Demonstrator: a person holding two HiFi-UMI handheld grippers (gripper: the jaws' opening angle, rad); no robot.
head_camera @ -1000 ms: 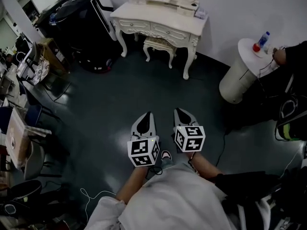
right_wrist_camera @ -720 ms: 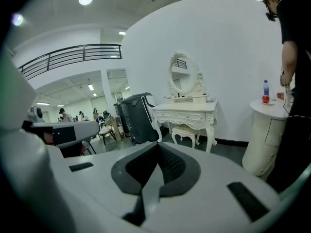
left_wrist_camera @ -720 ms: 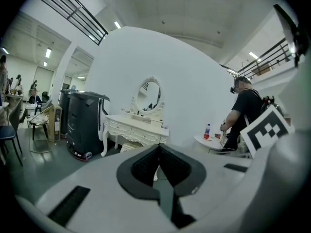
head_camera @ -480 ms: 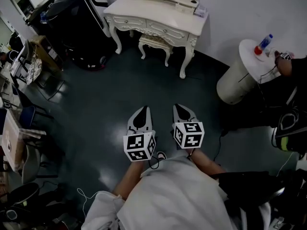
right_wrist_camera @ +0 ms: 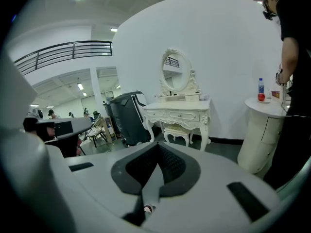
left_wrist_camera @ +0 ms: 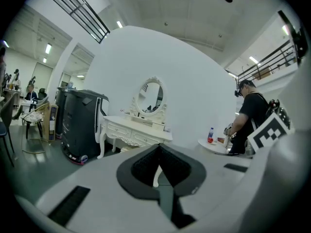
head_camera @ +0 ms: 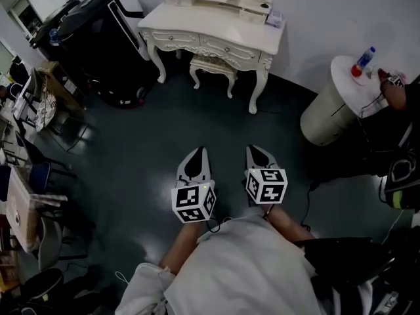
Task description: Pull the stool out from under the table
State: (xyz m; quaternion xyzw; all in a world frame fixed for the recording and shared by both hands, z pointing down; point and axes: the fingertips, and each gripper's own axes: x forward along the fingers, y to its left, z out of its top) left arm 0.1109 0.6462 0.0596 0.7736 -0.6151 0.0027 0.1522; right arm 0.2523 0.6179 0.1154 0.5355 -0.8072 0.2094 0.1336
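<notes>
While the stool (head_camera: pixel 213 65) sits tucked under the table (head_camera: pixel 197 26), straight ahead of and well apart from the closed, empty left tongs (head_camera: pixel 197 157) and right tongs (head_camera: pixel 256 155), neither is plainly nearer.

The person wore a loose, pale grey-white top (head_camera: pixel 239 268) with a bunched sleeve (head_camera: pixel 141 291) on the left side. The left hand-held gripper (head_camera: pixel 199 151) and the right hand-held gripper (head_camera: pixel 253 149) each had a smooth light-grey shell tapering to a point, a black spade-shaped recess lined with ribbed pads (left_wrist_camera: pixel 146 166), and dark rectangular slots (right_wrist_camera: pixel 247 201). Each carried a white cube (head_camera: pixel 194 203) printed with black square markers. A thin black cable (head_camera: pixel 214 226) looped below the left cube.
</notes>
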